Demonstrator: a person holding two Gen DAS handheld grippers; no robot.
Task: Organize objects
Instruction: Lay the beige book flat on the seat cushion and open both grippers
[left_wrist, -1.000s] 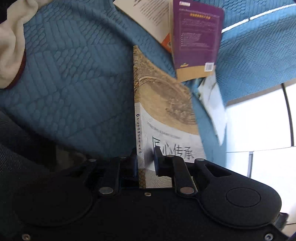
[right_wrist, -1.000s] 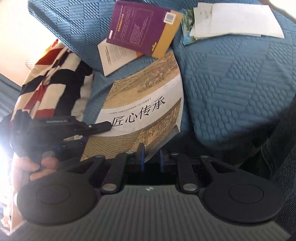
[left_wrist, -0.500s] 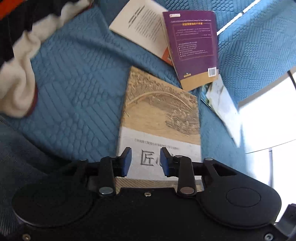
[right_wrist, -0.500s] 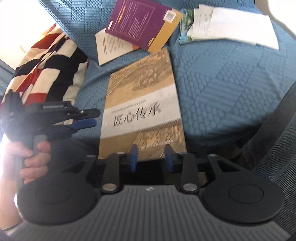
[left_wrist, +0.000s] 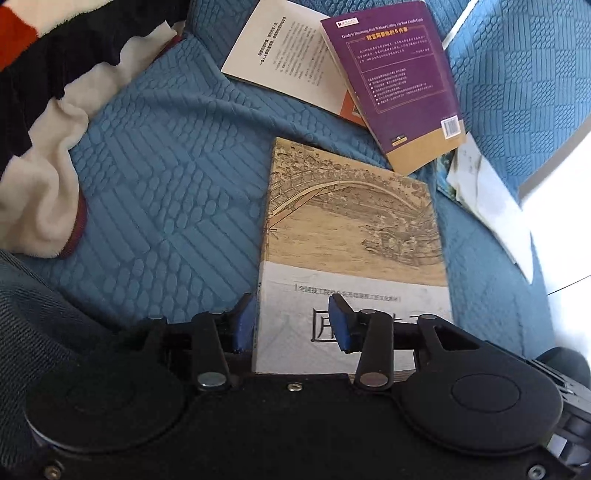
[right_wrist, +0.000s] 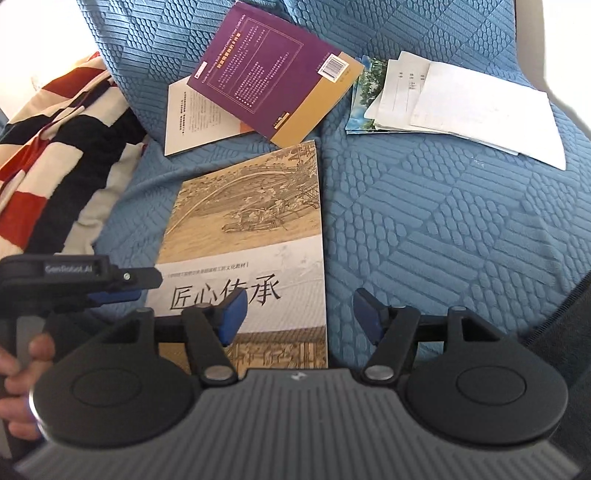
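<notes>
Book now flat — both jaws opening

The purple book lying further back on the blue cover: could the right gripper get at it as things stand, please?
Probably yes. The purple book lies on top of the white booklet, nothing covering it. The right gripper, jaws opening and holding nothing, only has the painted-cover book lying flat in between.

Two wrist cameras, both looking steeply down at a quilted blue cushion.
Each sits close above the tan bridge-picture book; both share it and the purple-backed book beyond.
</notes>
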